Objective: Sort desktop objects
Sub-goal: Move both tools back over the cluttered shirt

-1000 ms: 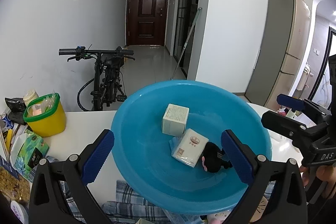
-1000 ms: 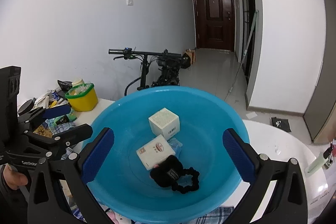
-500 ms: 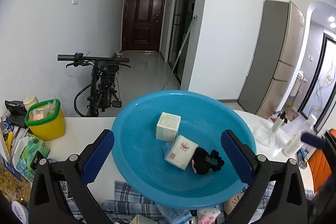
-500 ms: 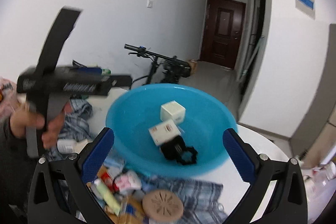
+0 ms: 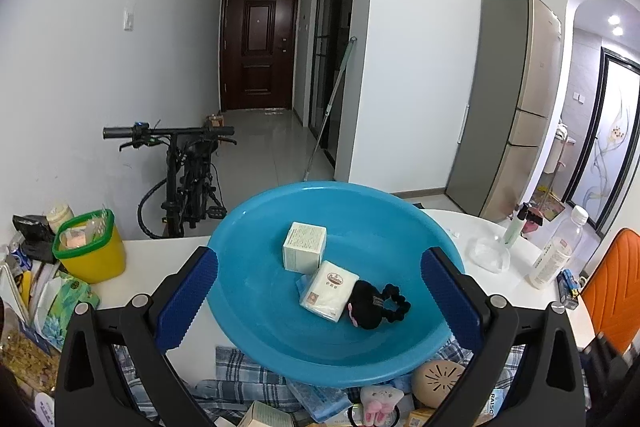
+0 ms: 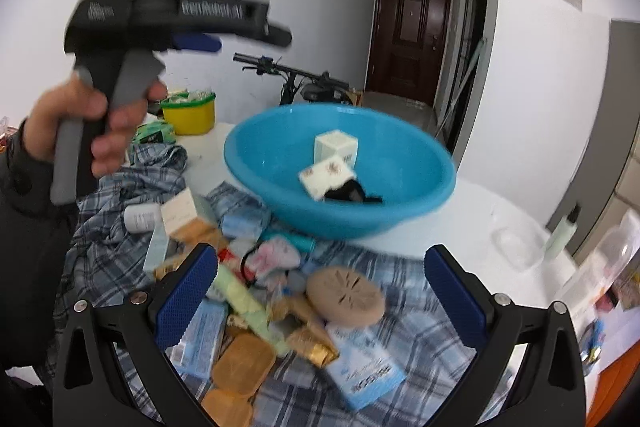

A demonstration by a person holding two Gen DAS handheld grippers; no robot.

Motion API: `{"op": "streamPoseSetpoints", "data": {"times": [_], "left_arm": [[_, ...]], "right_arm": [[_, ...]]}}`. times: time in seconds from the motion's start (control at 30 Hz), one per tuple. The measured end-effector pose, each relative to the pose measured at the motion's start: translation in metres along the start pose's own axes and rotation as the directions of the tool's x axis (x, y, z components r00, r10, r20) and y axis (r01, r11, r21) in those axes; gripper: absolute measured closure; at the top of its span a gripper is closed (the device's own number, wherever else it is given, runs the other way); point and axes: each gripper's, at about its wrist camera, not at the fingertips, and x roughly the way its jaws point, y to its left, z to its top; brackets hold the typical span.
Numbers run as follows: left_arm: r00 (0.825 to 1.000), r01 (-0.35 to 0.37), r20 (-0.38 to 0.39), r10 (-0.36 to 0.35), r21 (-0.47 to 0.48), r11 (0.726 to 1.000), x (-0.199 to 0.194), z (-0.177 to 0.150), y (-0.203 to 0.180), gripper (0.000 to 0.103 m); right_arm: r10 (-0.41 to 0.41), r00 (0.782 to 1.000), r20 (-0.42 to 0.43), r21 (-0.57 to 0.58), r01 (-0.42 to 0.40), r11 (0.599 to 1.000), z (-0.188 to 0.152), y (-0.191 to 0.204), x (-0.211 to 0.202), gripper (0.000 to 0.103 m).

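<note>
Blue plastic basin, round and glossy, sits on the white bench, its near edge on a plaid cloth. Inside: pale cube box, flat white tissue pack, black fuzzy scrunchie, all touching in a row. In front on the cloth: loose pile of packets, boxes, tan round vented disc. Yellow tub with green rim left of basin. Left hand-held gripper jaws wide apart, empty, framing the basin. Right hand-held gripper also spread, empty, over the pile. Right view motion-blurred.
</note>
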Motion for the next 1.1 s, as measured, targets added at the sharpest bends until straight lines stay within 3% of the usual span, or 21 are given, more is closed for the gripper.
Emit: {"op": "streamPoseSetpoints", "data": {"times": [0.4, 0.57, 0.7, 0.77, 0.9, 1.0, 1.07, 1.1], "left_arm": [[0.998, 0.035, 0.046, -0.04, 0.096, 0.995, -0.037, -0.002, -0.03, 0.0], [0.994, -0.092, 0.08, 0.077, 0.205, 0.974, -0.06, -0.025, -0.033, 0.0], [0.995, -0.099, 0.035, 0.094, 0.161, 0.982, -0.063, -0.051, -0.014, 0.0], [0.995, -0.103, 0.007, 0.103, 0.119, 0.988, -0.061, -0.065, 0.0, 0.0], [0.992, -0.114, -0.047, 0.116, 0.042, 0.993, -0.053, -0.091, 0.027, 0.0], [0.988, -0.129, -0.085, 0.128, -0.001, 0.992, -0.044, -0.112, 0.046, 0.0], [0.984, -0.149, -0.1, 0.147, -0.02, 0.989, -0.039, -0.123, 0.057, 0.0], [0.983, -0.156, -0.106, 0.152, -0.031, 0.987, -0.036, -0.129, 0.063, 0.0]], "right_arm": [[0.078, 0.995, -0.063, 0.15, -0.068, 0.986, -0.036, -0.019, 0.035, 0.0], [0.107, 0.989, -0.1, 0.194, -0.086, 0.977, -0.042, -0.017, 0.05, 0.0], [0.111, 0.988, -0.103, 0.213, -0.087, 0.973, -0.045, -0.017, 0.053, 0.002], [0.115, 0.989, -0.092, 0.235, -0.09, 0.968, -0.045, -0.02, 0.054, 0.017], [0.136, 0.986, -0.096, 0.248, -0.109, 0.963, -0.046, -0.02, 0.06, 0.027], [0.156, 0.984, -0.086, 0.259, -0.129, 0.957, -0.048, -0.02, 0.063, 0.048], [0.16, 0.983, -0.088, 0.269, -0.131, 0.954, -0.05, -0.021, 0.064, 0.068], [0.17, 0.981, -0.088, 0.274, -0.14, 0.952, -0.05, -0.021, 0.065, 0.07]]}}
